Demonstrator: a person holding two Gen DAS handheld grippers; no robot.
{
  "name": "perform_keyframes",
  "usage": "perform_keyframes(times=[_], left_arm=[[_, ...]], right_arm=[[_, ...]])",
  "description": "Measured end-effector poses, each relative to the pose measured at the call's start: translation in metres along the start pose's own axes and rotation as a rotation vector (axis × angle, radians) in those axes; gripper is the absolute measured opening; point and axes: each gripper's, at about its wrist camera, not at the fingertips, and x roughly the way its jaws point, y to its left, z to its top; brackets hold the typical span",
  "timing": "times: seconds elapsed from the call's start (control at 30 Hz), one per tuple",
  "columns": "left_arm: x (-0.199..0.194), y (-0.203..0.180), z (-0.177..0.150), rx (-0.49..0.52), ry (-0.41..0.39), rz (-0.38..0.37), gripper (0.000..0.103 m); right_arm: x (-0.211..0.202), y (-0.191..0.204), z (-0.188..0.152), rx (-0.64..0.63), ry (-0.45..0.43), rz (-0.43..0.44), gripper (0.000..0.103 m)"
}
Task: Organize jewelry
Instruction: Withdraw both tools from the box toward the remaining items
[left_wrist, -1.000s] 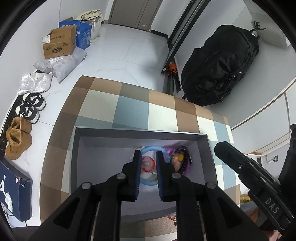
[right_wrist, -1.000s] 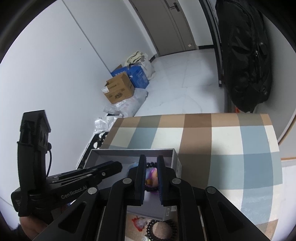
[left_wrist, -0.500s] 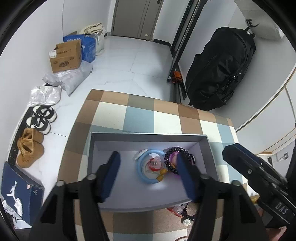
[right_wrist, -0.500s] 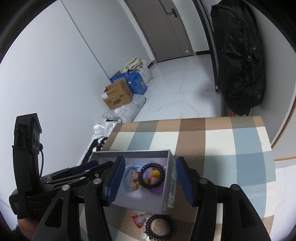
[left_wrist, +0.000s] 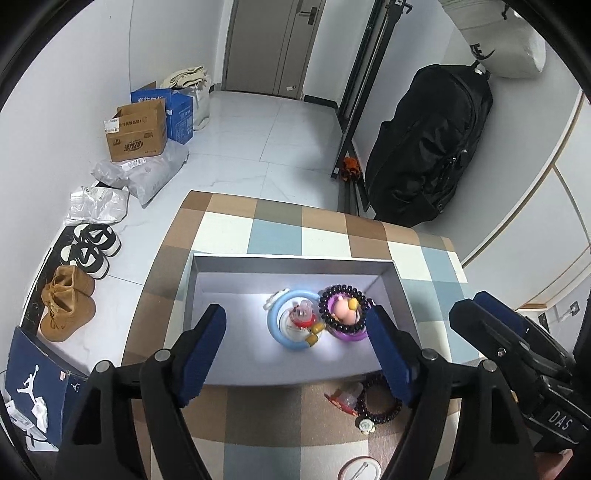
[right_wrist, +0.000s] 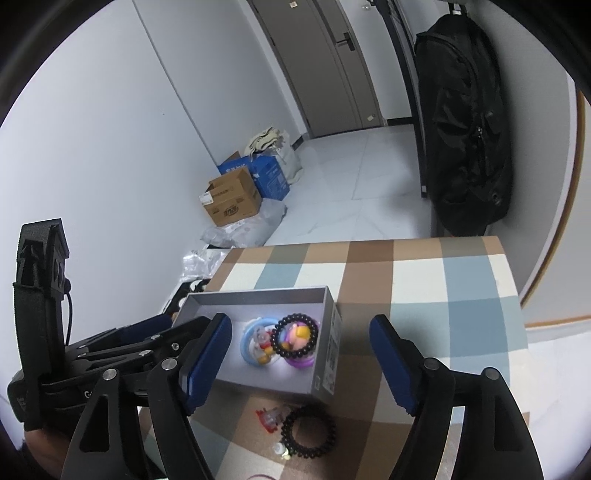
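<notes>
A grey open box sits on the checked table. In it lie a blue ring with a red charm and a black bead bracelet over a purple ring with a pink charm. In front of the box on the table lie another black bead bracelet and a red charm. My left gripper is open and empty above the box's near side. My right gripper is open and empty above the box's right end.
A white round object lies at the table's near edge. On the floor to the left are shoes, a blue shoebox and cardboard boxes. A black bag hangs at the right wall.
Both grippers were shut low in the box a second ago. They have opened and lifted back, leaving the blue ring and the black bracelet lying in the box.
</notes>
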Motion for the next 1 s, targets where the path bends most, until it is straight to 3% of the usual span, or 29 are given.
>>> perform_keyframes(times=[0.1,0.3,0.47,0.63,0.7,1.0], left_arm=[[-0.005,-0.006,-0.006,0.03,-0.023,0.039,0.081],[-0.015,-0.008,-0.019,0.041,-0.036,0.012,0.082],[-0.019,-0.012,-0.031,0.048,-0.026,-0.007,0.082],[-0.023,-0.023,-0.045,0.103,-0.038,0.022,0.083],[-0.025,-0.024,-0.048,0.116,-0.033,0.017,0.092],[-0.028,-0.034,-0.071,0.145,-0.016,0.017,0.093]], right_arm=[[-0.007,0.003,-0.004,-0.018,-0.009,-0.007,0.082],[-0.018,0.004,-0.014,-0.036,-0.016,-0.021,0.088],[-0.025,-0.001,-0.025,-0.028,0.002,-0.037,0.098],[-0.031,-0.01,-0.038,-0.003,0.026,-0.054,0.101],[-0.033,-0.012,-0.043,0.003,0.043,-0.059,0.103],[-0.043,-0.022,-0.057,0.024,0.071,-0.079,0.103]])
